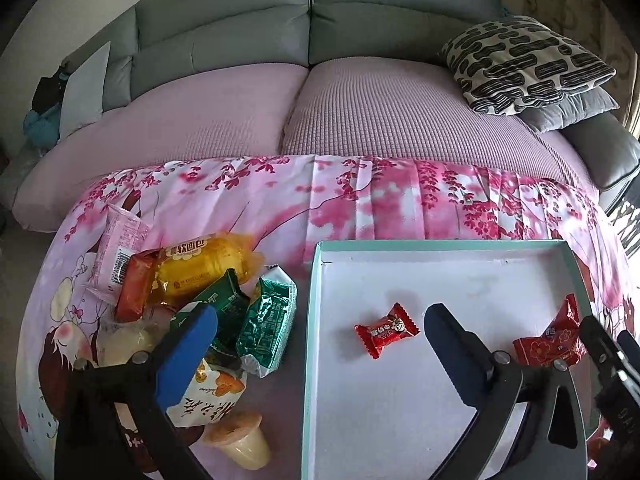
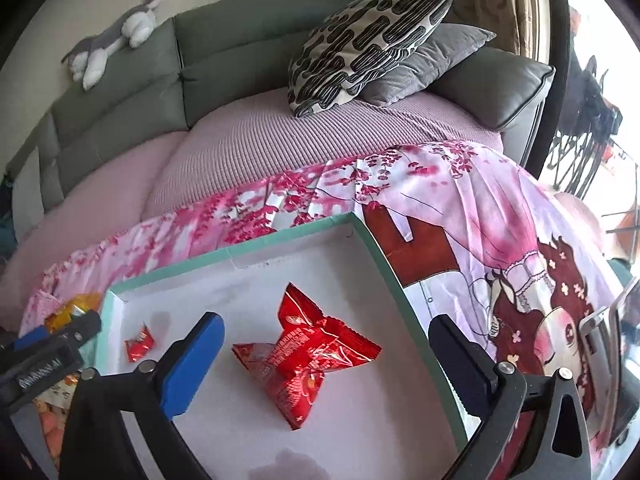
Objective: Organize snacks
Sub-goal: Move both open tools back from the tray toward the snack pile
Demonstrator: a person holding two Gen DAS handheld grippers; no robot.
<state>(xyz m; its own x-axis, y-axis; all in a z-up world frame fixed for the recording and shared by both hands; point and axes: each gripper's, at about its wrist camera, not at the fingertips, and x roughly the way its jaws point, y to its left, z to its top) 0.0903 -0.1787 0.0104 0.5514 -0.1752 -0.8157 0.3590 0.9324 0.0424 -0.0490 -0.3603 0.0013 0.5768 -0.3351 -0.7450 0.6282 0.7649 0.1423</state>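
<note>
Snacks (image 1: pixel 208 304) heaped at surface's left edge, beside teal tray (image 1: pixel 316 320). Left tongs (image 1: pixel 320 336) spread wide, empty, above small red candy (image 1: pixel 386 330) lying in tray, twisted ends running left-right. Right tongs (image 2: pixel 326 344) likewise agape, empty, over larger red packet (image 2: pixel 308 356) near tray's right wall, long axis diagonal. Next pick best taken across a wrapper's short side.

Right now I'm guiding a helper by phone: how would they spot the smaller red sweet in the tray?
Find the shallow white tray with the teal rim on the pink floral cloth. Two red wrappers lie inside it. The small red twist-wrapped candy lies alone toward the snack pile, far smaller than the crumpled red foil packet at the other side.
</note>
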